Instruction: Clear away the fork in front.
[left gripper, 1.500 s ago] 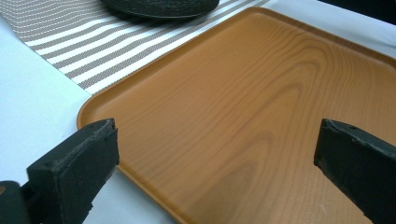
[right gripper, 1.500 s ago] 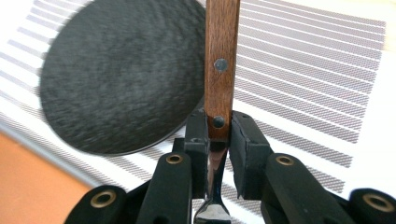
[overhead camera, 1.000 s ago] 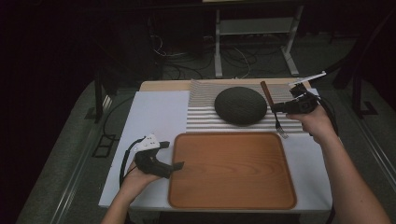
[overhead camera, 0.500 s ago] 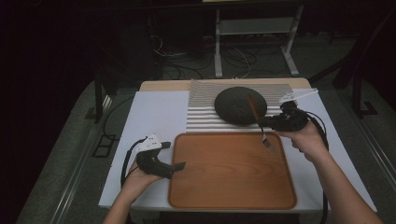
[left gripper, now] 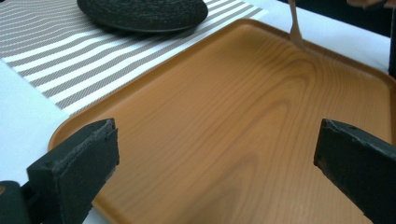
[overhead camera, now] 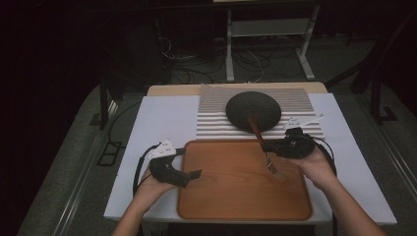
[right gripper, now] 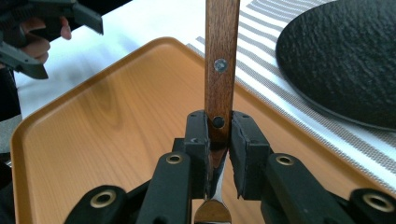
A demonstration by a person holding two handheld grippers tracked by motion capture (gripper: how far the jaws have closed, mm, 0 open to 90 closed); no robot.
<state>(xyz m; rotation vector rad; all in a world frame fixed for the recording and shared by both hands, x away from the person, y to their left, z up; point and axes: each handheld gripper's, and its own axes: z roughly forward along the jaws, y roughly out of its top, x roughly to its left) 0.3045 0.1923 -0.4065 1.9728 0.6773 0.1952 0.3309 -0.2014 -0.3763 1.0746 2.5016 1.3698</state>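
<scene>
High view: a dark round plate (overhead camera: 253, 110) sits on a striped mat (overhead camera: 216, 118) behind the wooden tray (overhead camera: 221, 196), all on the white surface (overhead camera: 162, 118). The right gripper (overhead camera: 268, 146) holds a fork (overhead camera: 260, 142) over the tray's far right part, tines down.

Left gripper view: the left gripper (left gripper: 215, 163) has its fingers spread wide over the bare tray (left gripper: 233, 116), holding nothing.

Right gripper view: the fingers (right gripper: 247, 149) clamp the fork (right gripper: 220, 70) where its brown riveted wooden handle meets the metal.
</scene>
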